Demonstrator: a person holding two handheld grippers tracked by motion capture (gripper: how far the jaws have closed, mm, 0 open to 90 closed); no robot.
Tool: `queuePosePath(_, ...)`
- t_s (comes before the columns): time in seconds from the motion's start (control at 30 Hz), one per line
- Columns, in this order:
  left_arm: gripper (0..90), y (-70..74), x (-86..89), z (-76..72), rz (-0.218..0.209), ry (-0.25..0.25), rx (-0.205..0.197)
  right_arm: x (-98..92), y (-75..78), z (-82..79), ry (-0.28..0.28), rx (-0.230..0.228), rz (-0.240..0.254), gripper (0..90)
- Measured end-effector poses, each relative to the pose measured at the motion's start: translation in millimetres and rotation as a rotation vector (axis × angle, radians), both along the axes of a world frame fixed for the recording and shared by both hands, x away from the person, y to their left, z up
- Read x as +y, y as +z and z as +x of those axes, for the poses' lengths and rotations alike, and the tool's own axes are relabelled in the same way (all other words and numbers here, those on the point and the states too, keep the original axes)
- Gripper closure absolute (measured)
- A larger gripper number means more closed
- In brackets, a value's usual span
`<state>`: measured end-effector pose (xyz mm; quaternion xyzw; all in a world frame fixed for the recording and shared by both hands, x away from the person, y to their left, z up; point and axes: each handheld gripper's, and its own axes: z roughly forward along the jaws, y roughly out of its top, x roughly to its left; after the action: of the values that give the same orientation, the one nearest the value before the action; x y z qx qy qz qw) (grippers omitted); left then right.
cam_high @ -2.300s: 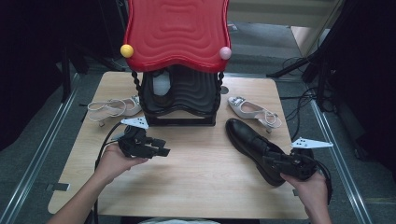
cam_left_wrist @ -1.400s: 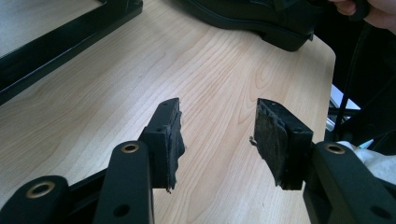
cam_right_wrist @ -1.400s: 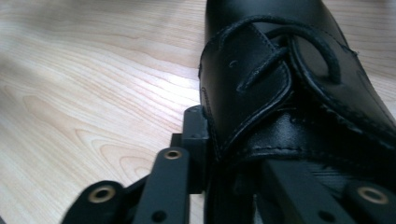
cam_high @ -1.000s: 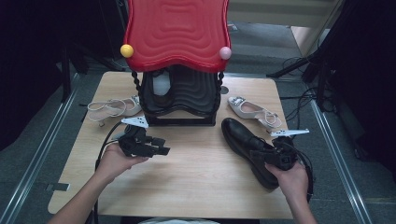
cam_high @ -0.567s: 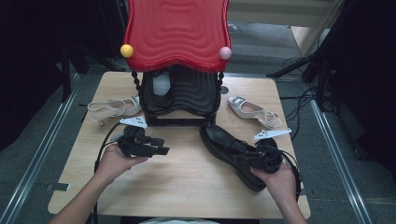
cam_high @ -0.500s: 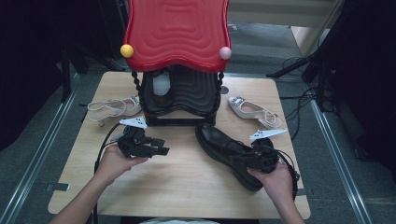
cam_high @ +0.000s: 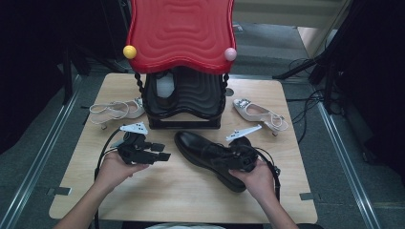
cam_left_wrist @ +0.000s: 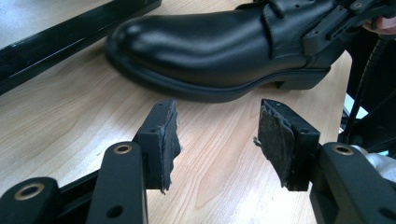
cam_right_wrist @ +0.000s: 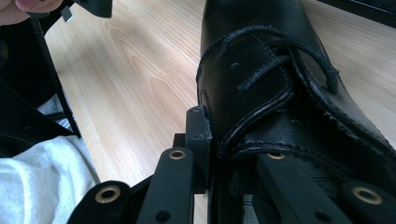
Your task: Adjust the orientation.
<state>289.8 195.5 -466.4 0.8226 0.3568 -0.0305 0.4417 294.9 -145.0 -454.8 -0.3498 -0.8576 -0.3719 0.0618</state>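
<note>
The right gripper [cam_high: 239, 155] clenches the black lace-up shoe [cam_high: 210, 155] near the tabletop [cam_high: 172, 200] middle, before the shoe rack [cam_high: 184, 102]; the left gripper [cam_high: 160, 151], jaws just opening, is empty; placing remains.

Black grippers with brass-ringed screw holes, worn dark fingers [cam_left_wrist: 275, 140], grey three-cornered plates, black cables.

The high view looks down and forward over the table [cam_high: 157, 191] from the person's side. The 2 gripper views sit low and close, sharing the black shoe [cam_left_wrist: 210, 51].
</note>
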Motion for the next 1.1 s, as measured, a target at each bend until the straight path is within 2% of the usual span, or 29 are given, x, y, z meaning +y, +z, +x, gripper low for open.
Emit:
queuePosePath(0.03,46.5,-0.6,0.5,-0.4,-0.006,0.001,0.001,9.0,-2.3,4.3,0.016,0.002,-0.003,82.5)
queuePosePath(0.2,43.9,-2.8,2.3,-1.1,-0.029,0.026,0.018,26.2,-4.5,12.4,0.025,0.001,-0.018,82.4)
queuePosePath(0.27,42.6,-4.2,1.6,-0.5,-0.037,0.021,0.025,32.4,-6.1,15.4,0.026,-0.008,-0.017,81.9)
queuePosePath(0.37,41.9,-5.5,-0.3,-1.0,-0.021,0.006,0.013,40.0,-12.8,18.3,0.019,-0.011,-0.026,81.0)
queuePosePath(0.43,41.4,-6.2,-1.2,-1.7,-0.018,0.004,0.003,41.6,-16.2,19.1,0.025,0.004,-0.02,81.4)
queuePosePath(0.5,41.1,-7.6,-2.5,-2.4,-0.017,-0.003,-0.017,44.5,-17.0,15.3,0.031,-0.022,-0.037,80.2)
queuePosePath(0.53,41.0,-8.0,-3.3,-2.6,-0.016,-0.007,-0.022,44.7,-17.6,14.2,0.032,-0.021,-0.037,79.1)
queuePosePath(0.6,39.7,-9.1,-5.1,-3.6,-0.016,-0.02,-0.027,41.7,-20.6,14.2,0.03,0.024,0.009,70.7)
queuePosePath(0.67,41.3,-9.8,-6.3,-5.4,-0.01,-0.026,-0.04,38.9,-20.2,13.5,0.037,0.021,0.018,68.1)
queuePosePath(0.73,44.3,-10.4,-6.7,-6.7,-0.005,-0.025,-0.056,35.0,-17.7,12.5,0.048,0.015,0.034,65.6)
queuePosePath(0.83,51.9,-10.5,-6.1,-6.8,-0.009,-0.013,-0.056,30.4,-15.3,11.3,0.049,0.016,0.047,64.1)
queuePosePath(0.87,60.2,-10.4,-5.5,-6.6,-0.014,-0.006,-0.037,21.3,-10.2,8.6,0.045,0.01,0.066,63.9)
queuePosePath(0.9,60.2,-9.9,-5.4,-6.5,-0.014,0.0,-0.012,21.3,-10.2,8.6,0.045,0.01,0.066,63.9)
queuePosePath(0.93,68.2,-8.0,-5.7,-7.5,0.006,0.03,-0.013,13.4,-5.5,6.7,0.04,0.001,0.074,64.5)
queuePosePath(0.97,72.0,-6.6,-5.2,-8.8,0.009,0.041,-0.034,8.5,-2.8,5.8,0.036,-0.01,0.078,65.7)
queuePosePath(1.0,74.9,-5.5,-2.8,-8.6,-0.038,0.036,-0.032,3.9,0.0,4.8,0.033,-0.013,0.082,66.5)
queuePosePath(1.03,77.9,-5.4,-1.9,-8.2,-0.047,0.046,-0.024,0.0,1.9,4.3,0.03,-0.025,0.084,69.2)
queuePosePath(1.1,85.0,-5.8,-2.3,-7.9,-0.038,0.049,-0.03,-10.4,6.4,4.9,0.021,-0.055,0.094,76.1)
